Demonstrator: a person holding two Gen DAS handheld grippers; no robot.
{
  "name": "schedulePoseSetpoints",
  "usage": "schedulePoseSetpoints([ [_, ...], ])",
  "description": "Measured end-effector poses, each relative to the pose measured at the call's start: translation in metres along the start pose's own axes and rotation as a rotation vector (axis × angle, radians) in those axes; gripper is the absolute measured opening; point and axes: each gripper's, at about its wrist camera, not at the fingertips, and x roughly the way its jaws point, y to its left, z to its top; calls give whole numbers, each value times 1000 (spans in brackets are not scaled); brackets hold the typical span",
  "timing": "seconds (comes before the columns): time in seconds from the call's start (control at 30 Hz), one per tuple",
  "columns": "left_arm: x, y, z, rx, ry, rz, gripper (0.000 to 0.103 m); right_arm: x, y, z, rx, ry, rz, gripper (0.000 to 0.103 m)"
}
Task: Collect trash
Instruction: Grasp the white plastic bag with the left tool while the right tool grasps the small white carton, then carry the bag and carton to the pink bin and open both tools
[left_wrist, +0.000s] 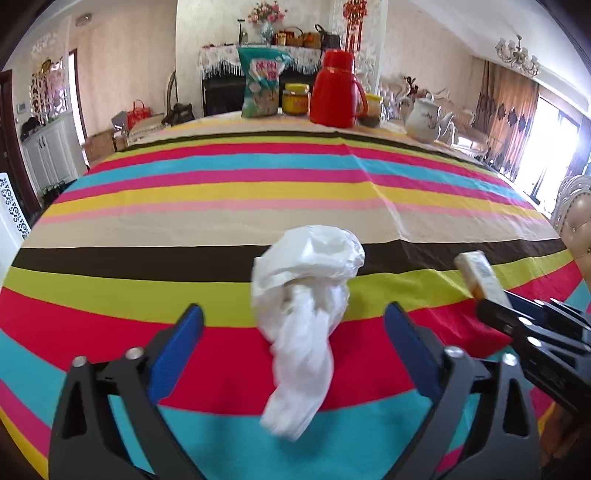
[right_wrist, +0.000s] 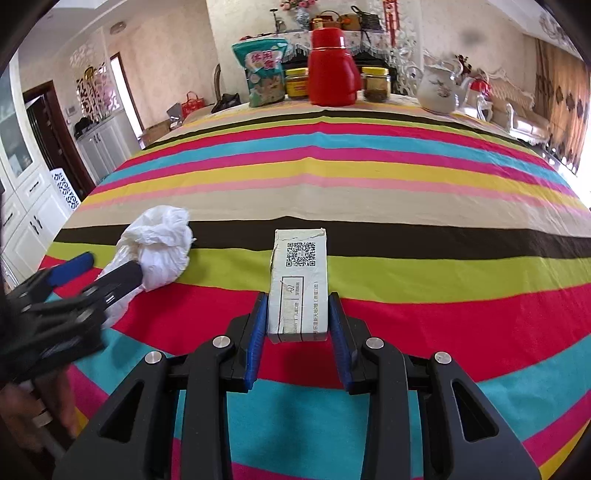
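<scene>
Left wrist view, nearest first.

1. Left tongs: spread wide, blue pads well apart, gripping nothing. Placed either side of item 2, neither pad touching it.
2. White plastic bag: crumpled, twisted to a tail at the near end, puffed at the far end. Lying on the table, well to the near side of the red flask, roughly in line with it.
3. Right tongs: narrow, closed on item 4 by the look of the right wrist view, pads flush against its long sides.
4. Small carton: pale, printed with a square code, far end torn open. Well to the near side of the red flask, to the right of the bag. Apparently lifted clear of the cloth, judging by the shadow beneath.
5. Far table edge: snack packet just left of the red flask, two yellow-lidded jars on either side of it, white teapot to its right.

Risks, as judged:
- Bag thin and slippery; closing on the loose tail alone likely to let the bulk slide out or unroll.
- Pads closing too high likely to pinch air, or too low to catch the striped cloth and drag it, disturbing the flask and jars.
- Carton held near one end only; likely to pivot or slip on a quick swing.
- Both tongs close together; possible collision.
</scene>
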Motion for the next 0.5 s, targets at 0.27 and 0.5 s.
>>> schedulePoseSetpoints([
  [0.27,12,-12,-5,20,55,-11,31,-12,-14,-11,23,-6,22,32],
  [0.5,-35,-20,-27,39,-68,16,27,-33,-5,-27,4,-50,54,32],
])
